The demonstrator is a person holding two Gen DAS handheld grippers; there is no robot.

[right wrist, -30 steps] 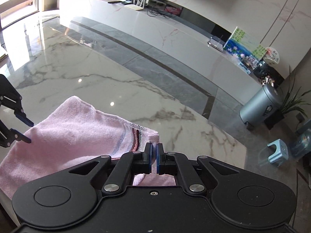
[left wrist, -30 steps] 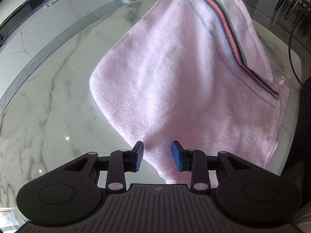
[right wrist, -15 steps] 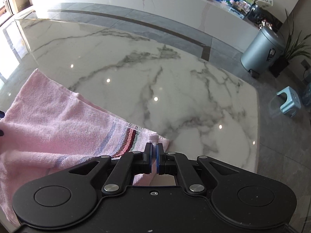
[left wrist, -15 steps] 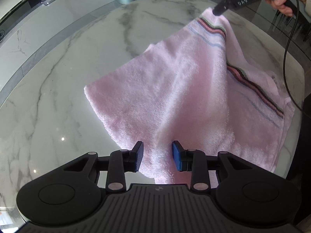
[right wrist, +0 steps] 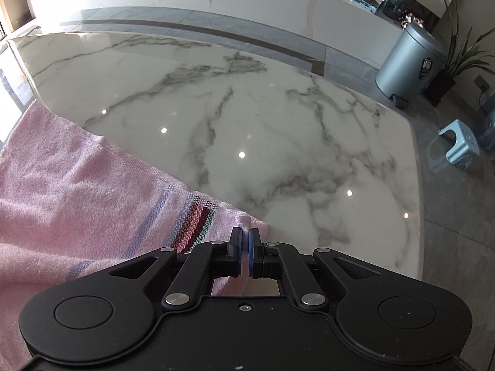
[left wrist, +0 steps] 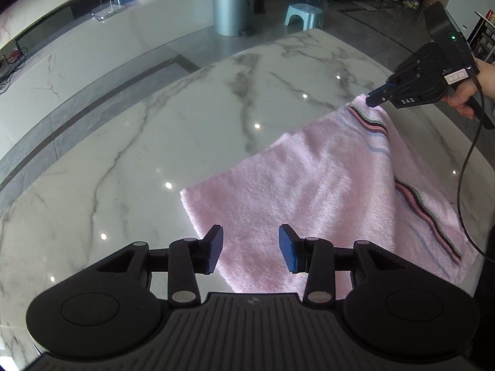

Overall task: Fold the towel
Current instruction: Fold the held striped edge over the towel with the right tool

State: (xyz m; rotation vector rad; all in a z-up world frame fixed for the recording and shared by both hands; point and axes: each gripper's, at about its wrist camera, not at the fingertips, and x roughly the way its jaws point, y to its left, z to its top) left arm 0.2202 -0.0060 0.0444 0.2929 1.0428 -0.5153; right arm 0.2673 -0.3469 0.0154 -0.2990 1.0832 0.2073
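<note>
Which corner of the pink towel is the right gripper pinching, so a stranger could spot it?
Find the white marble table and the pink towel spread on it. The right gripper is shut on the lifted corner beside the striped band, unlike the flat plain corner under the left gripper, whose jaws are opening.

My right gripper (left wrist: 376, 100) now holds the striped corner of the towel (left wrist: 309, 191) much lower, nearer the marble table (left wrist: 185, 123), while my left gripper (left wrist: 250, 252) jaws are opening off the cloth

Grey floor (right wrist: 458, 232), silver bin (left wrist: 233, 3), blue stool (right wrist: 458, 147), potted plant (right wrist: 461, 58)
</note>
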